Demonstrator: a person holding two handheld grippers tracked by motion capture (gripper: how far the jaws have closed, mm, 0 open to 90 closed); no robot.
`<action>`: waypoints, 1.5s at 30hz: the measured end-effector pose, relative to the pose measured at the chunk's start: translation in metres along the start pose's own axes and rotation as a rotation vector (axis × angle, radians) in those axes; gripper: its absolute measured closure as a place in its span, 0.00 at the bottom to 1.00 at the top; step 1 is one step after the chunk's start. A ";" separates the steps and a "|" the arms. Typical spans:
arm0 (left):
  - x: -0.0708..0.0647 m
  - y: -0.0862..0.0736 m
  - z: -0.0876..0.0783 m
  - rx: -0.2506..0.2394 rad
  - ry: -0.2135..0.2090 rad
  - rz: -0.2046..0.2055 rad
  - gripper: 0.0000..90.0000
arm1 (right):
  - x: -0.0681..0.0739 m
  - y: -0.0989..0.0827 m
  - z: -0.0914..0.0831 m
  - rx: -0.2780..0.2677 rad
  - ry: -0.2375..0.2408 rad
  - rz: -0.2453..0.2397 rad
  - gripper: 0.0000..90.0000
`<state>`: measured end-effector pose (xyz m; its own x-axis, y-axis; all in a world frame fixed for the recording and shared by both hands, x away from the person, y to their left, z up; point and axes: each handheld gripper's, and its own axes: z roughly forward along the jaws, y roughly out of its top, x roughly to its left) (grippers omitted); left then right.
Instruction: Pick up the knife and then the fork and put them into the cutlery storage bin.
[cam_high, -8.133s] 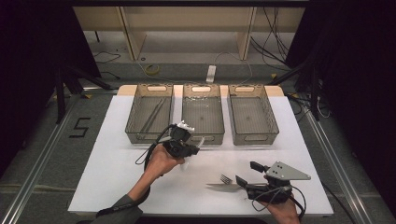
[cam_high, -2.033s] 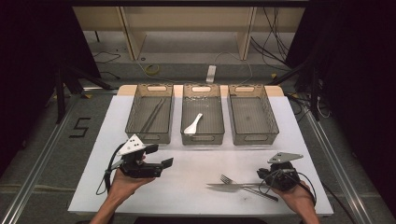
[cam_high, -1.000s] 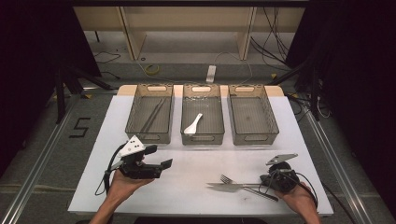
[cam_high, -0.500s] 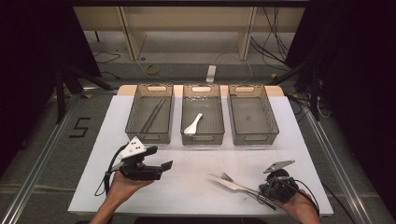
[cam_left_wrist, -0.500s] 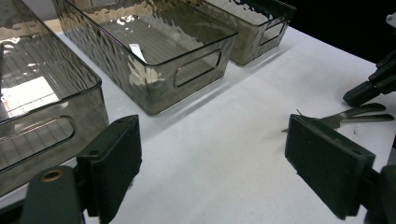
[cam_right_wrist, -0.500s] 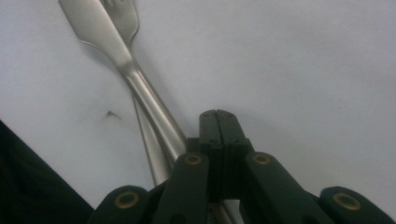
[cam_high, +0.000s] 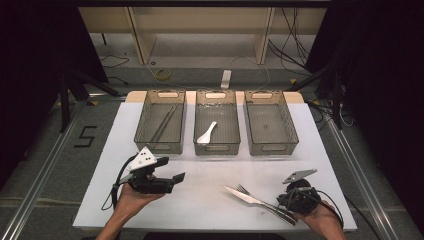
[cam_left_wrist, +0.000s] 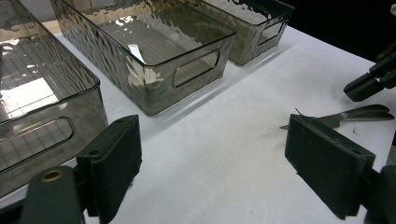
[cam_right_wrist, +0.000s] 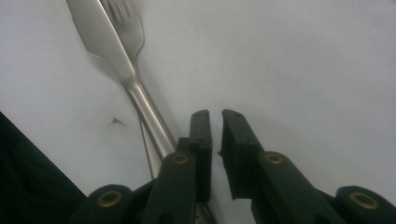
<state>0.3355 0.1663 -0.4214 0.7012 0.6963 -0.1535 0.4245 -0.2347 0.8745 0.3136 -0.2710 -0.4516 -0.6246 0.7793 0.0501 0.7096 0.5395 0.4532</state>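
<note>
A: Quick pass. Cutlery sort into three smoky plastic bins. Left bin (cam_high: 161, 122) has chopsticks (cam_high: 162, 123) in it, middle bin (cam_high: 216, 122) has a white spoon (cam_high: 206, 133), right bin (cam_high: 270, 122) looks bare.

B: So what's left?

A: Knife (cam_high: 255, 201) and fork (cam_high: 246, 192), both flat on the table (cam_high: 200, 210), lying together at the near right, handles toward the right hand-held gripper (cam_high: 295, 197). I'd call it roughly half done, judging by two items binned and two out.

B: Right one holding anything?

A: No. In the right gripper view its jaws have just been opening, now a narrow gap, nothing between them; the knife (cam_right_wrist: 119, 60) handle passes just beside the left-hand jaw, fork (cam_right_wrist: 123, 21) tucked behind it.

B: Left?

A: Left hand-held gripper (cam_high: 165, 181) is held over the near left of the table, jaws wide apart, nothing in them. Its view shows the bins and the cutlery tips (cam_left_wrist: 345, 115) far off.

B: Surface, room?

A: White sheet over the table, clean. Dark surround, grey floor with cables, a "5" (cam_high: 85, 136) marked on the floor at left, pale shelving behind.
</note>
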 end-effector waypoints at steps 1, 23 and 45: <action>0.000 0.000 0.000 -0.001 0.000 -0.001 0.20 | -0.001 0.001 -0.002 -0.009 0.010 -0.006 0.82; 0.001 0.000 -0.001 -0.004 0.001 0.001 0.20 | 0.030 0.029 0.021 0.105 0.086 -0.178 0.57; 0.000 0.000 0.000 0.000 0.001 0.003 0.20 | 0.036 0.036 0.028 0.171 0.068 -0.270 0.82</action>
<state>0.3358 0.1666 -0.4215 0.7018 0.6962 -0.1507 0.4228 -0.2368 0.8747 0.3259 -0.2145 -0.4583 -0.8139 0.5809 0.0100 0.5562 0.7740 0.3026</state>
